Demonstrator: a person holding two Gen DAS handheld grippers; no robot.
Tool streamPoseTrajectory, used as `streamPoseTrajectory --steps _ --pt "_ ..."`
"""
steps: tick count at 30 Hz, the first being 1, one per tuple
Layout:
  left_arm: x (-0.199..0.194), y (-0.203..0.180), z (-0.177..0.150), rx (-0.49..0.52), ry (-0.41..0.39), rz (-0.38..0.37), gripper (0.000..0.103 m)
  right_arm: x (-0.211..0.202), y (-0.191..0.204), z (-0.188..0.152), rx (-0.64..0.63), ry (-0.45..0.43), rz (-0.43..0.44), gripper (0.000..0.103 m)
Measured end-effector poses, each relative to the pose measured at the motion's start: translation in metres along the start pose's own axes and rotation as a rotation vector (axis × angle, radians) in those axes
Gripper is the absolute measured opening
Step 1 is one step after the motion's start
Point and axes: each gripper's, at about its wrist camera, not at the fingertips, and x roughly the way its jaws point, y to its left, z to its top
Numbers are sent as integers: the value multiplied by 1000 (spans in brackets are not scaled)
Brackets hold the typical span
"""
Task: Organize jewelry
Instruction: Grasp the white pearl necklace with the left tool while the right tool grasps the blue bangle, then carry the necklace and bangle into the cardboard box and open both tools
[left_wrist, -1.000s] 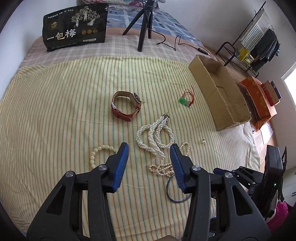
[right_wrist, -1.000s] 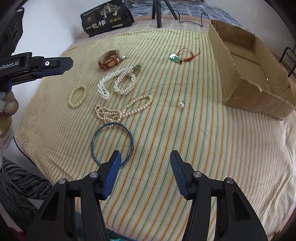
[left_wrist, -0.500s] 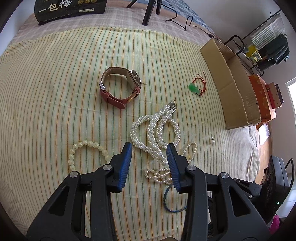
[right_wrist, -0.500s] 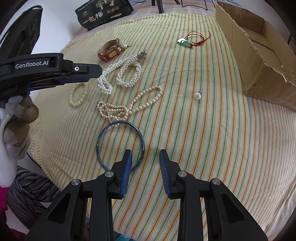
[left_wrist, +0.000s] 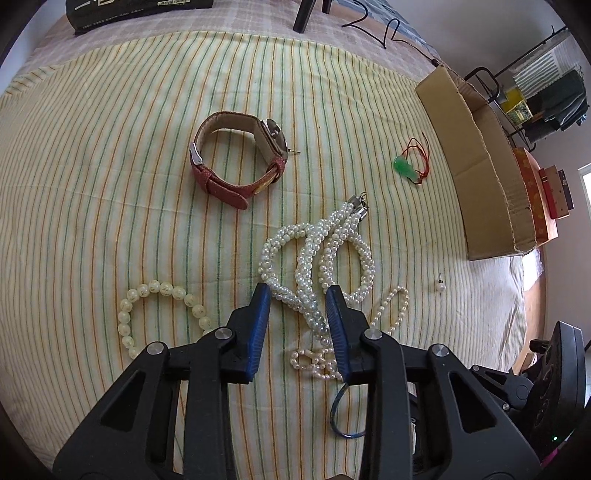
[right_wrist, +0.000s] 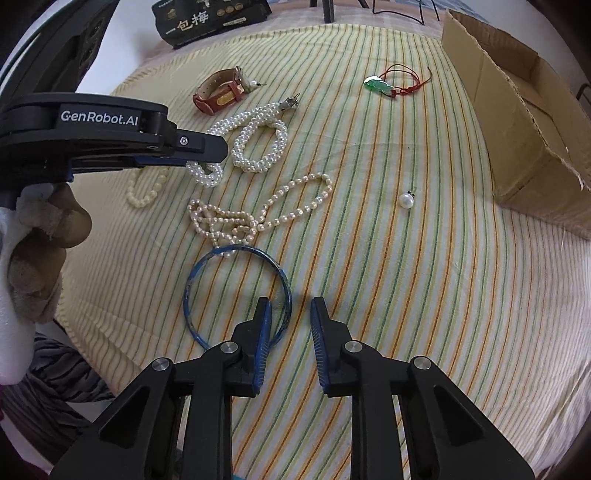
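Jewelry lies on a striped cloth. My left gripper (left_wrist: 298, 291) is open, its jaws on either side of the near end of a twisted white pearl necklace (left_wrist: 314, 254), also in the right wrist view (right_wrist: 258, 144). My right gripper (right_wrist: 290, 310) is open, its jaws on either side of the rim of a blue bangle (right_wrist: 236, 291). A thin pearl strand (right_wrist: 258, 216), a pale bead bracelet (left_wrist: 159, 314), a red-strap watch (left_wrist: 240, 158), a green pendant on red cord (left_wrist: 410, 166) and a single pearl earring (right_wrist: 405, 201) lie around.
An open cardboard box (left_wrist: 476, 166) stands at the right edge of the cloth, also in the right wrist view (right_wrist: 517, 122). A black printed package (right_wrist: 210, 18) and tripod legs (left_wrist: 303, 14) are at the far side. Red boxes (left_wrist: 543, 199) lie beyond the cardboard box.
Both grippers moved forward and down toward the cloth. Both jaws narrowed. The left now straddles the twisted pearl necklace, the right straddles the bangle's rim.
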Motion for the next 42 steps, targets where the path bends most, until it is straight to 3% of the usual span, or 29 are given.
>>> streamPoseTrajectory --steps 6,19,29,42 --pt "-1 3 2 -8 -16 1 7 7 15 6 -50 -20 -55 4" --pt "-44 -2 6 6 -134 -49 6 -10 36 11 -92 -98 -71 3" --pt "-88 -21 12 43 -254 -84 6 -57 32 -3 -146 -230 -142 3" --pt "-135 -34 19 44 -365 -161 6 -101 12 13 -130 -389 -194 2"
